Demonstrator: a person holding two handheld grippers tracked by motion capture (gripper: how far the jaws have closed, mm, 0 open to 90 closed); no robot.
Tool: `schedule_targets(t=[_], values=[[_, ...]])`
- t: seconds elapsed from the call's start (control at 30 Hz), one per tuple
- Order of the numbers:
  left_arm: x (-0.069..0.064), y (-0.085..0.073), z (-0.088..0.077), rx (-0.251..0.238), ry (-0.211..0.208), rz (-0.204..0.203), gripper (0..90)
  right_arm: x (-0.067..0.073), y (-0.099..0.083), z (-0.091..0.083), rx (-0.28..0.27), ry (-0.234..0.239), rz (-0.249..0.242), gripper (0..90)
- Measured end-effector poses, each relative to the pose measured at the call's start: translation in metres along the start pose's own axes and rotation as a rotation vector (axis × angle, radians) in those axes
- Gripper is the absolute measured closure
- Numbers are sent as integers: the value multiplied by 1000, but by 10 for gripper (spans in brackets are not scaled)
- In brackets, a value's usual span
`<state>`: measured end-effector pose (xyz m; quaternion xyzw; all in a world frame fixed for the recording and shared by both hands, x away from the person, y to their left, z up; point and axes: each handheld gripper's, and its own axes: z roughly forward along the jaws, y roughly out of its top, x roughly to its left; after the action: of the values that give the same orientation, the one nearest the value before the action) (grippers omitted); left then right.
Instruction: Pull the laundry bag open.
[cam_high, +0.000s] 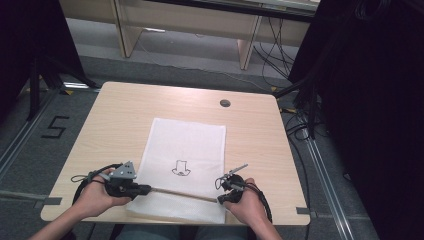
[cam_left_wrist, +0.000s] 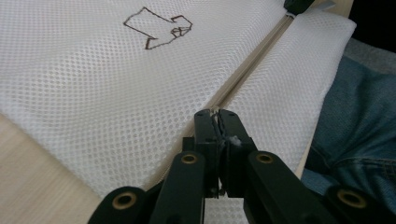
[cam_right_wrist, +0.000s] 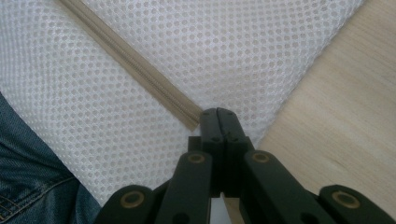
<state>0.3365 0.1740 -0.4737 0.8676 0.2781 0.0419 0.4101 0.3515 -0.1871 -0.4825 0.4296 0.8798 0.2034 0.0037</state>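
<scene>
Broadly, the wooden table (cam_high: 115, 115) carried a white mesh laundry bag (cam_high: 190, 140) lying flat, its near edge at the table's front edge, closest to the person. A small dark outline drawing (cam_high: 181, 168) sat on the bag just beyond the zipper. The beige zipper (cam_high: 182, 193) crossed the bag's near end almost side to side, dipping slightly toward the person at its right end.

Left gripper (cam_high: 142, 189): at the zipper's left end, jaws pressed together on something small and pale there, probably the slider or pull tab; the left gripper view showed a bit of white between the tips (cam_left_wrist: 219, 119), too small to name for certain. Zipper track ran straight away from these jaws along their own line.

Right gripper (cam_high: 221, 198): at the zipper's right end, jaws closed on the tape end and mesh (cam_right_wrist: 215, 114).

Judgement: the coming move turns on the zipper's long axis. It lay from the left gripper toward the right gripper, so the left gripper would pull along it while the right anchored the far end
</scene>
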Motion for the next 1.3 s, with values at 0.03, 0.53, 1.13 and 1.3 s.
schedule_targets(t=[0.03,0.53,1.13,1.3], values=[[1,0,-1,1,1,19,873,0,0,0,0,1,0,900],[0,0,-3,-3,2,7,872,1,-1,-1,7,-5,29,900],[3,-7,-9,-26,17,-29,872,0,-1,1,-6,3,17,900],[6,-7,-9,-7,22,-6,873,0,0,0,9,3,33,900]])
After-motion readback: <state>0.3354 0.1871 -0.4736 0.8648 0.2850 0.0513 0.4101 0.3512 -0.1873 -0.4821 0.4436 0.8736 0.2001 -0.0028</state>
